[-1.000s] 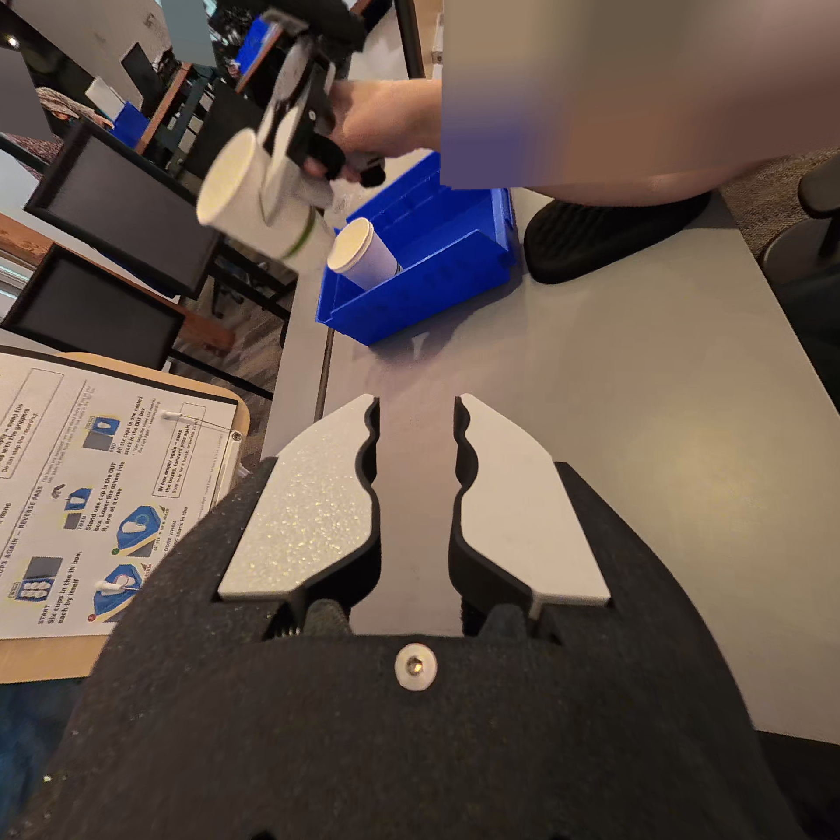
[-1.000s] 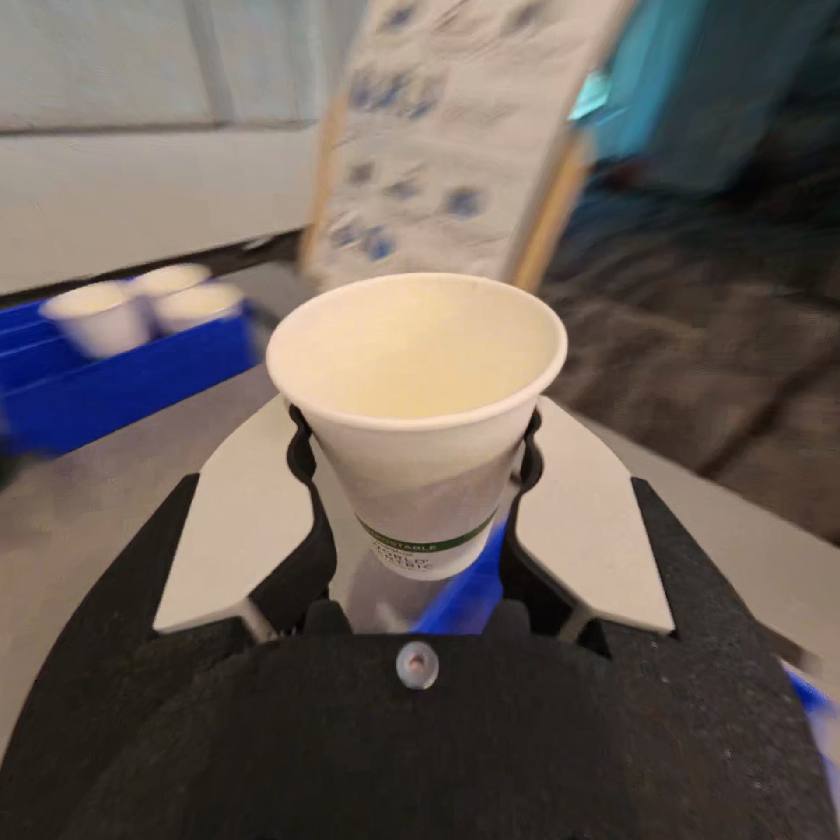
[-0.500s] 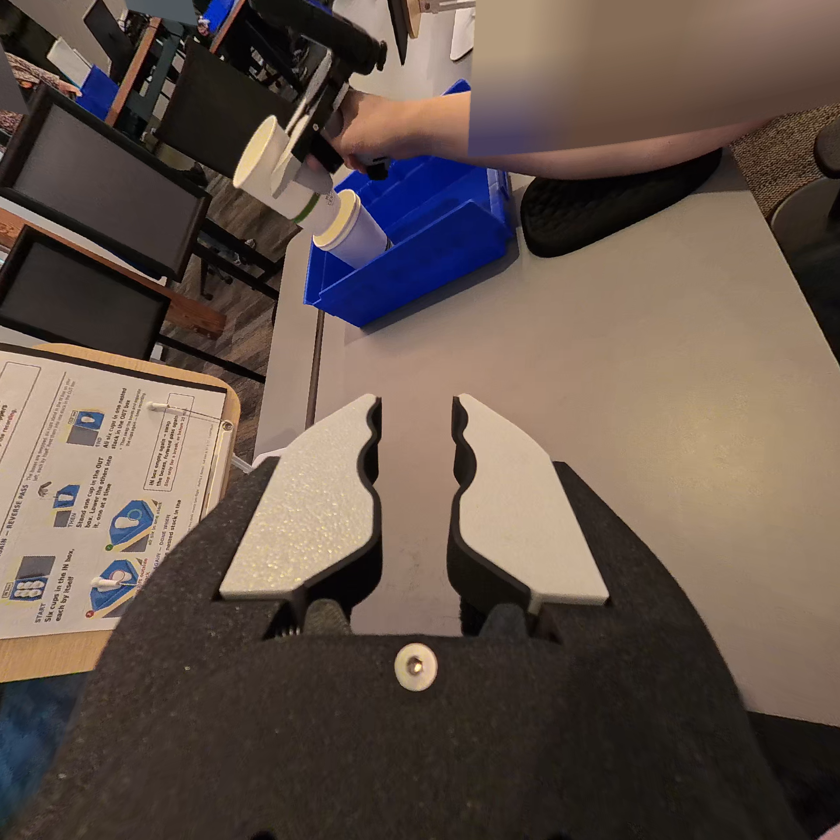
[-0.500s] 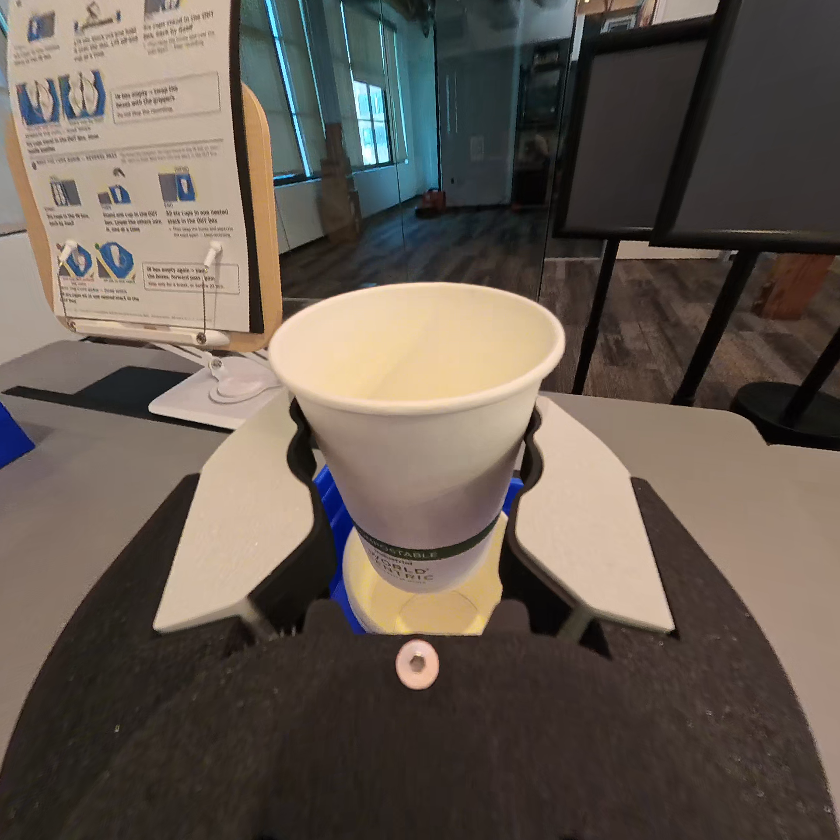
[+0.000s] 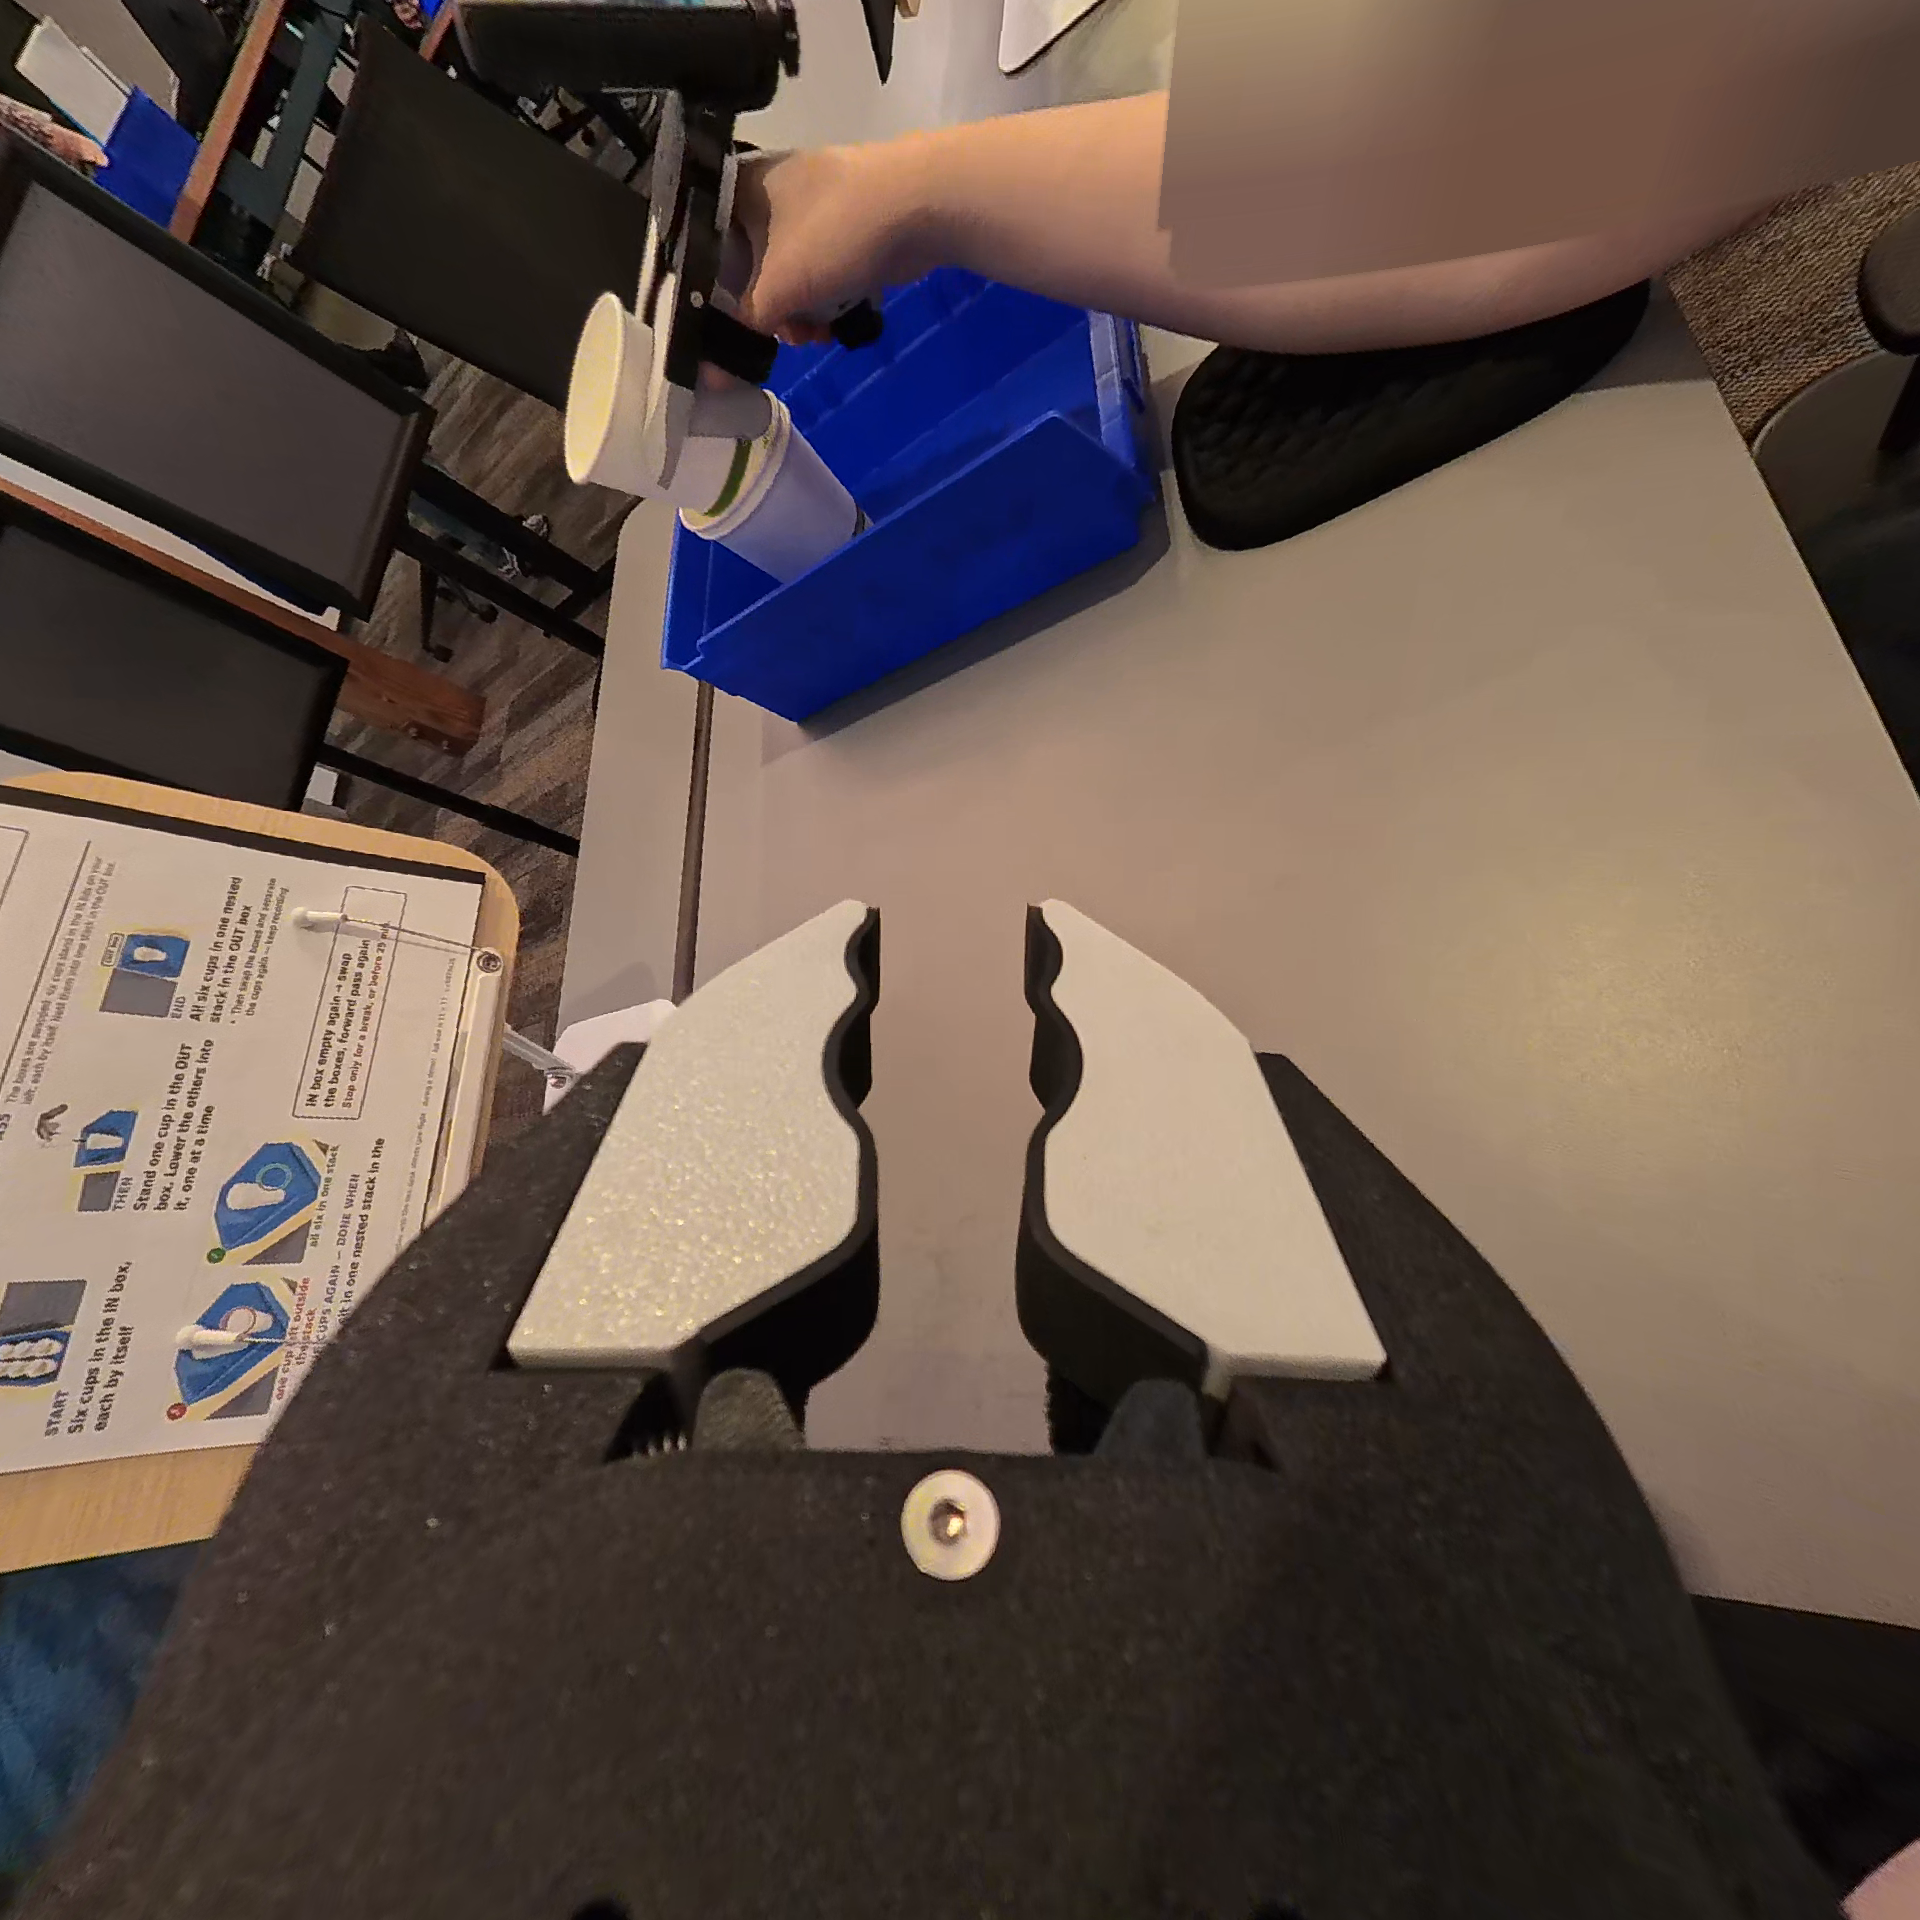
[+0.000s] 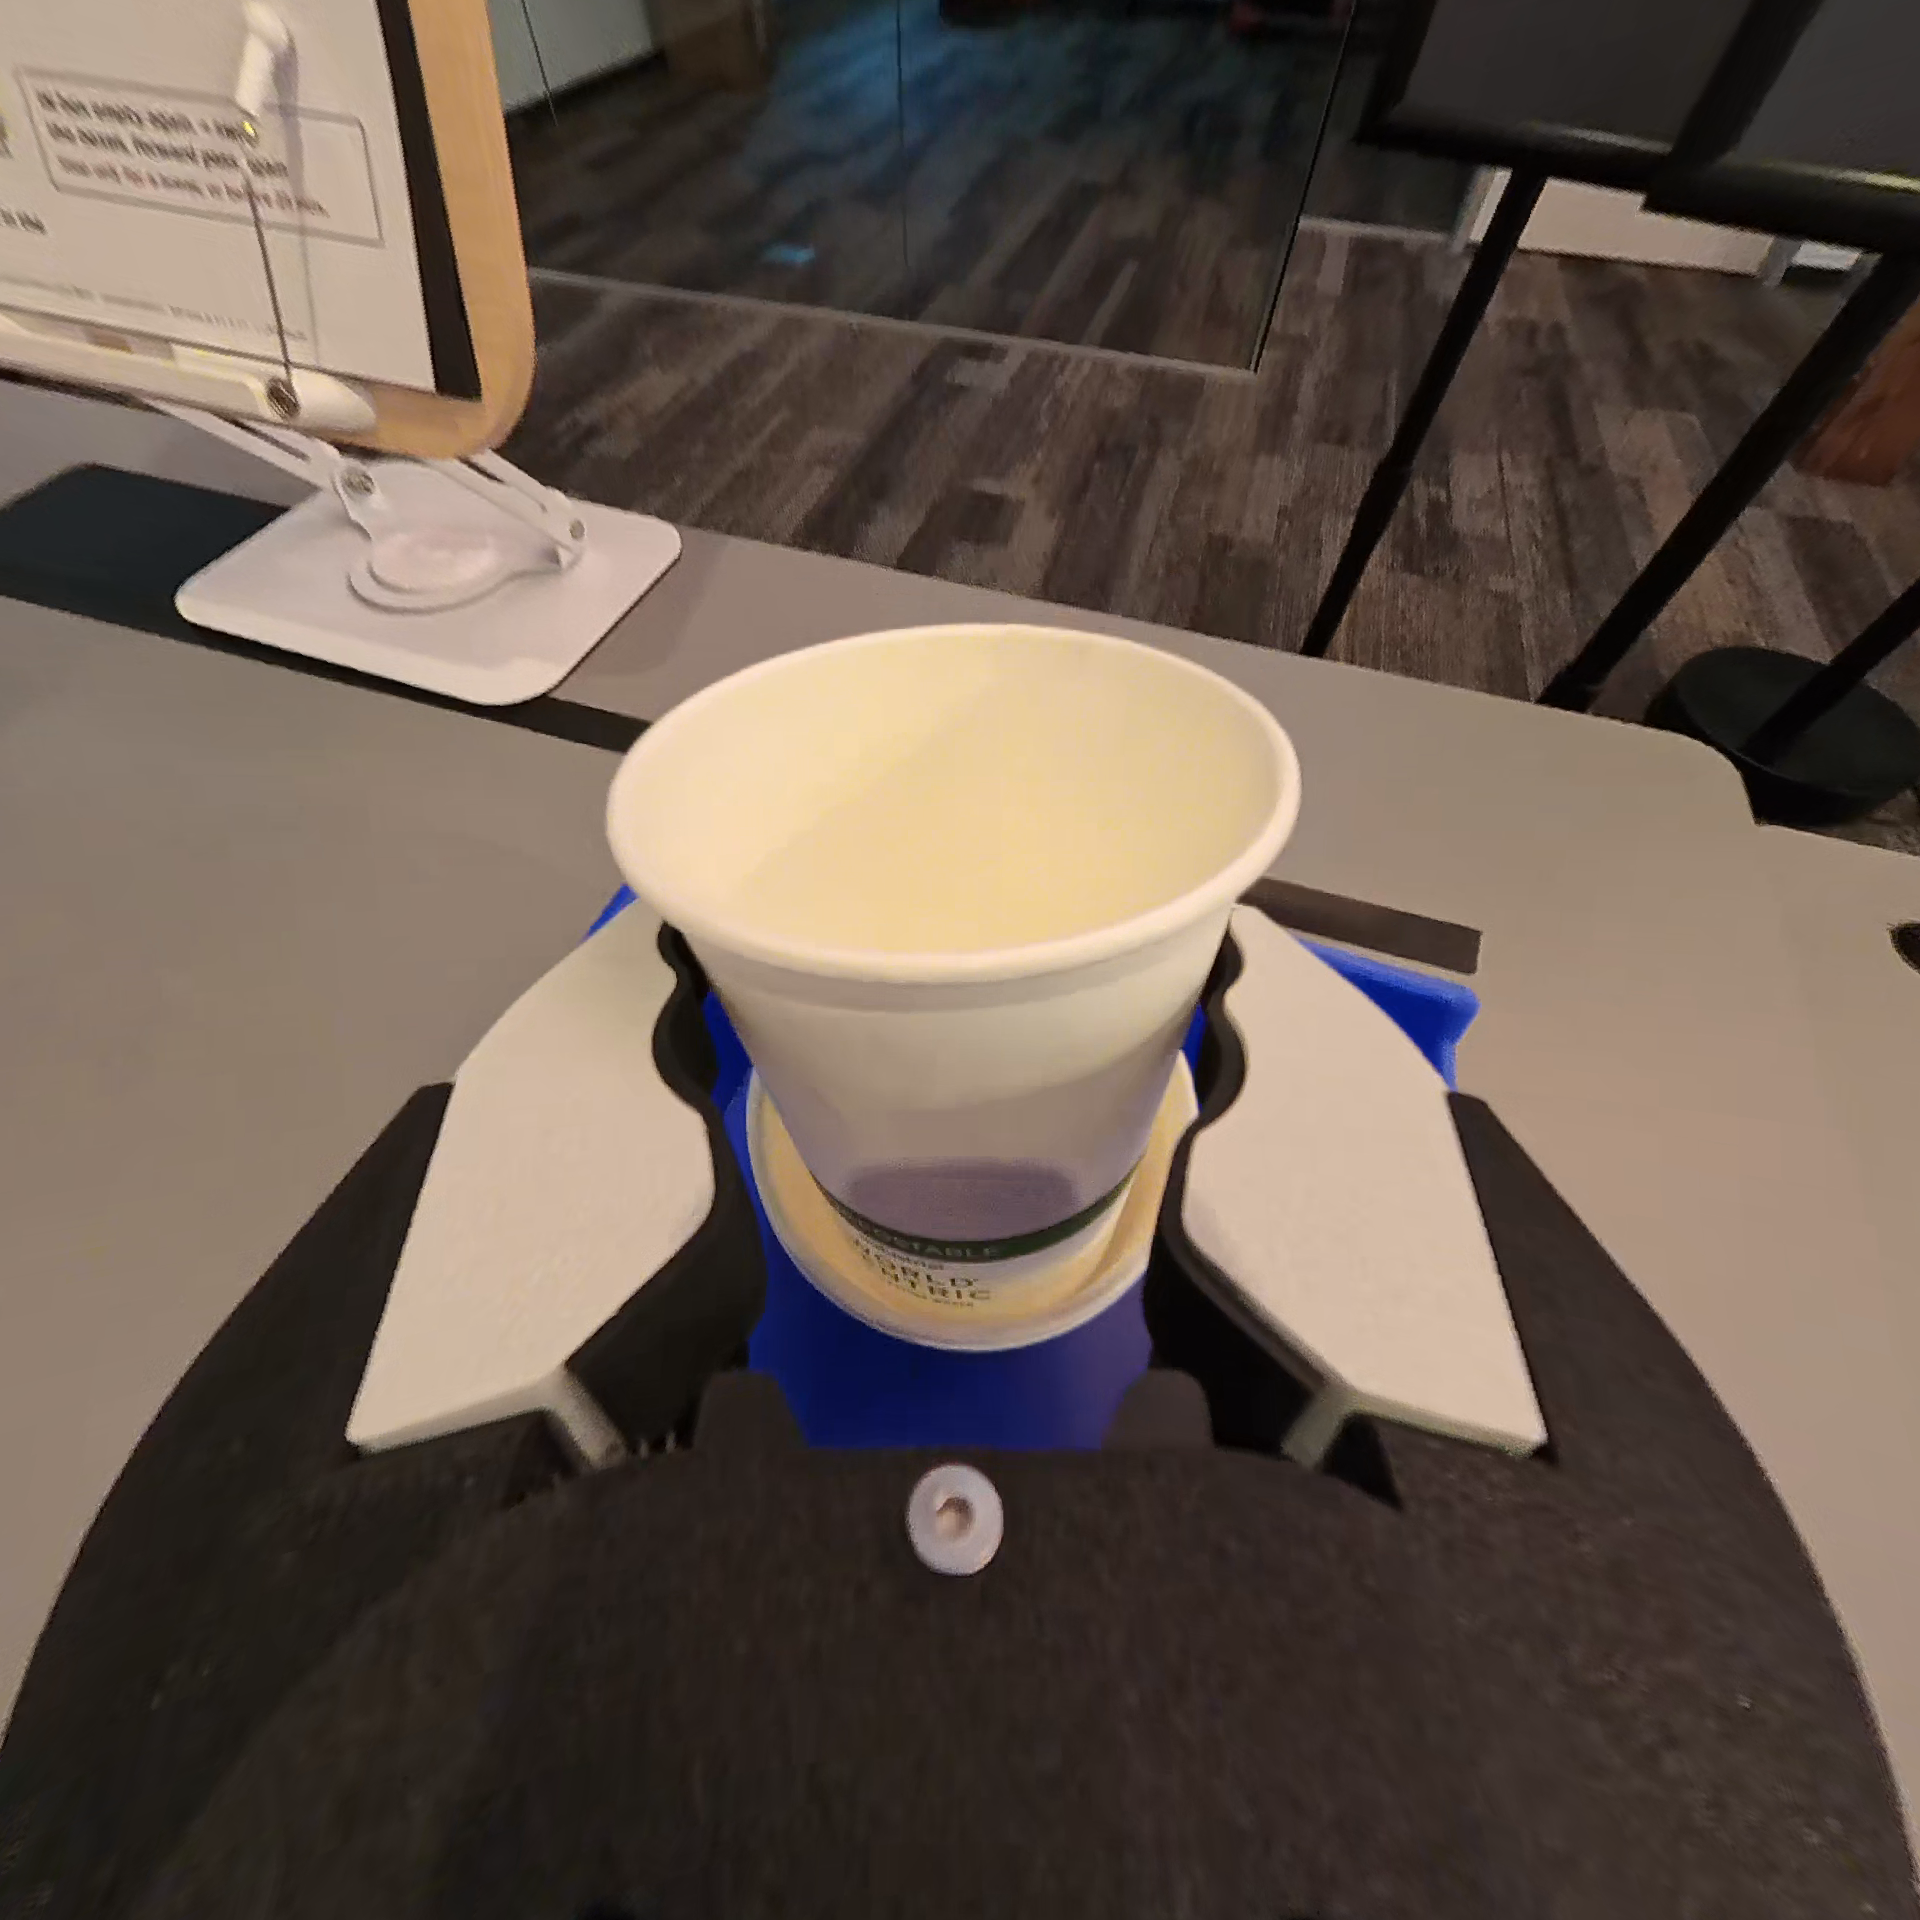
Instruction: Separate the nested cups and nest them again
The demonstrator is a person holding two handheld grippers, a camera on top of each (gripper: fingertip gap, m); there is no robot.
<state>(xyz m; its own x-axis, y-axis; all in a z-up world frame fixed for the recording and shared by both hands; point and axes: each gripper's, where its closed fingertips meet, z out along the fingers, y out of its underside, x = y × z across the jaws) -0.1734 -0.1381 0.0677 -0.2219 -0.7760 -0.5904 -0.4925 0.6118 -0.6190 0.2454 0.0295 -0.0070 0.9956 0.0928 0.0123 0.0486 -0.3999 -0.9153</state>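
while the left gripper (image 5: 951, 997) hangs empty, jaws apart, the right gripper (image 6: 948, 1023) clamps one cup (image 6: 951, 914) into another cup (image 6: 1081, 1299)

Green band with pale lettering and more print beneath it, low on a white paper cup (image 6: 951, 935), white instruction sheet (image 5: 208, 1122) of black text, boxed notes, blue pictograms, on a rounded light wooden board (image 5: 83, 1507)

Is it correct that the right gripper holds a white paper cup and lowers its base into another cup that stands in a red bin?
Not quite: the bin is blue, not red, as the left wrist view shows. The rest holds: the right gripper holds a white paper cup, its base entering another cup in that bin.
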